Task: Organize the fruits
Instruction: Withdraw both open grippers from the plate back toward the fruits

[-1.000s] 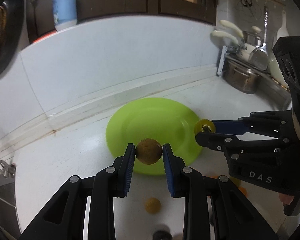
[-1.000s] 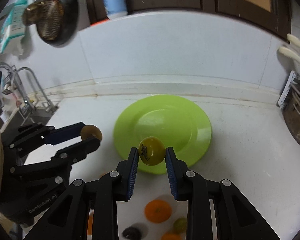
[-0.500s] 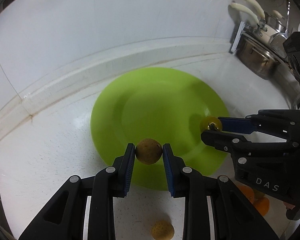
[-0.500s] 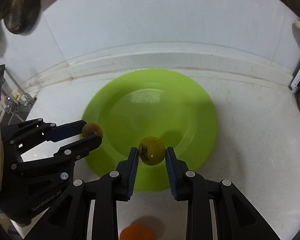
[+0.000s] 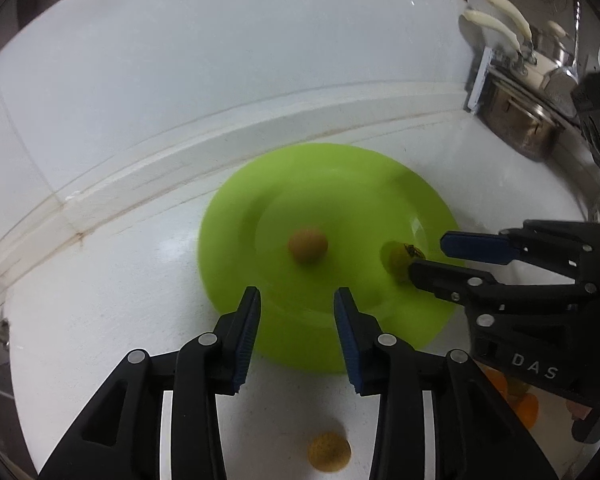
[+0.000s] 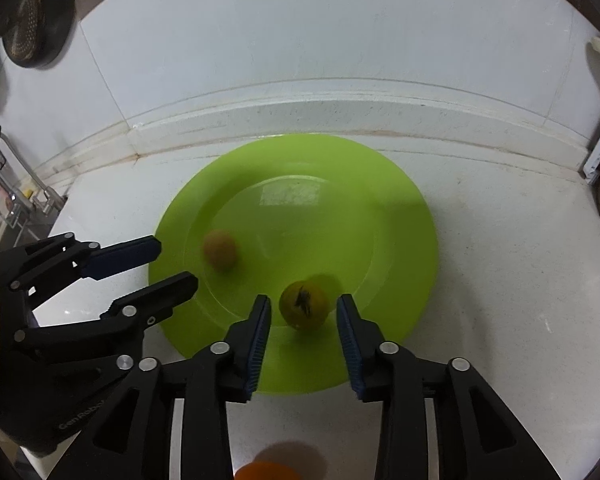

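Black tongs, left point(image 5: 296, 300) and right point(image 6: 303, 309), are both opening with nothing gripped. The brown fruit point(image 5: 308, 245) and yellow fruit point(image 6: 304, 304) sit on the green plate point(image 6: 400, 216); either could roll off onto the surface point(image 6: 500, 280) if nudged.

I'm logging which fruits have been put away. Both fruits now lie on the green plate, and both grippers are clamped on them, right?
Not clamped. Both fruits lie on the plate, but the left gripper and right gripper are opening, their pads clear of the fruit. Both wrist views show it.
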`<state>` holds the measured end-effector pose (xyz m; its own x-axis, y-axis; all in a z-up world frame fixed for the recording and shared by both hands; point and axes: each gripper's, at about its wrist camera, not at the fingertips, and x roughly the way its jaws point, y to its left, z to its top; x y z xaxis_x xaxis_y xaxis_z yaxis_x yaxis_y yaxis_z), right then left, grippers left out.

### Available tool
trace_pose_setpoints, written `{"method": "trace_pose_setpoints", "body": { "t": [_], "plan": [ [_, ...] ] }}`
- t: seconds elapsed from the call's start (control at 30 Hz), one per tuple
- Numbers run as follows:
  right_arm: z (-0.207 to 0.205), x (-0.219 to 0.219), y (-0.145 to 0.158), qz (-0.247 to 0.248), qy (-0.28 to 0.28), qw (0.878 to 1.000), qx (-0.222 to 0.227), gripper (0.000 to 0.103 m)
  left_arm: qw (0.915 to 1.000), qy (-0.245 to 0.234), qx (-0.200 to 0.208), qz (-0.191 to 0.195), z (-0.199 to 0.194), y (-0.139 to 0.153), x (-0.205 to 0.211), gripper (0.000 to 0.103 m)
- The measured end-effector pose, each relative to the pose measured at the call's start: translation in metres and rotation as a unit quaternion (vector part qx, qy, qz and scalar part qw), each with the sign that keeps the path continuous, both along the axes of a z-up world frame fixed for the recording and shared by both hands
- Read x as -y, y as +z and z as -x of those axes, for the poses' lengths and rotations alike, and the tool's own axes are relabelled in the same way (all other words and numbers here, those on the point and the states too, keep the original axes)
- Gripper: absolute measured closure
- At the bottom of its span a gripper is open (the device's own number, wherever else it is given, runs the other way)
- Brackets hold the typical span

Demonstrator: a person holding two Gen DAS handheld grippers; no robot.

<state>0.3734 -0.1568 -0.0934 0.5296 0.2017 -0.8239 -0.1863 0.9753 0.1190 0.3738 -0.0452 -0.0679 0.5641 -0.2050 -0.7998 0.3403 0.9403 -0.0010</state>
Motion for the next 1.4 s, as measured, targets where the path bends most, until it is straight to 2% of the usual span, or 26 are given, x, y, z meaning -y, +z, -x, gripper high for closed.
{"method": "trace_pose_setpoints", "body": {
  "t": [0.2,0.3,0.37,0.47,0.63,0.77,0.83,1.1,1.4],
  "plan": [
    [0.031,0.005,0.027,-0.013,-0.014,0.999,0.041,0.067,0.9993,0.019,0.027,0.015,0.025,0.030,-0.013,0.056],
    [0.048,0.005,0.043,-0.019,-0.022,0.998,0.062,0.067,0.9985,0.026,0.046,0.015,0.042,0.045,-0.016,0.048],
    [0.059,0.006,0.052,-0.018,-0.029,0.997,0.075,0.058,0.9976,0.029,0.059,0.019,0.057,0.054,-0.019,0.040],
    [0.078,0.004,0.064,-0.017,-0.034,0.994,0.099,0.056,0.9965,0.034,0.072,0.026,0.074,0.065,-0.023,0.030],
    [0.108,0.000,0.076,-0.019,-0.035,0.992,0.120,0.046,0.9943,0.041,0.092,0.033,0.107,0.078,-0.031,0.022],
    [0.132,-0.004,0.082,-0.017,-0.030,0.990,0.139,0.046,0.9926,0.050,0.105,0.036,0.135,0.084,-0.040,0.019],
    [0.144,-0.007,0.085,-0.018,-0.030,0.988,0.149,0.040,0.9918,0.054,0.109,0.039,0.143,0.086,-0.039,0.016],
    [0.188,-0.015,0.089,0.004,-0.032,0.982,0.186,0.039,0.9896,0.057,0.130,0.022,0.185,0.081,-0.044,0.011],
    [0.218,-0.022,0.078,0.016,-0.021,0.983,0.184,0.039,0.9872,0.058,0.148,0.015,0.218,0.070,-0.050,0.011]
  ]
}}
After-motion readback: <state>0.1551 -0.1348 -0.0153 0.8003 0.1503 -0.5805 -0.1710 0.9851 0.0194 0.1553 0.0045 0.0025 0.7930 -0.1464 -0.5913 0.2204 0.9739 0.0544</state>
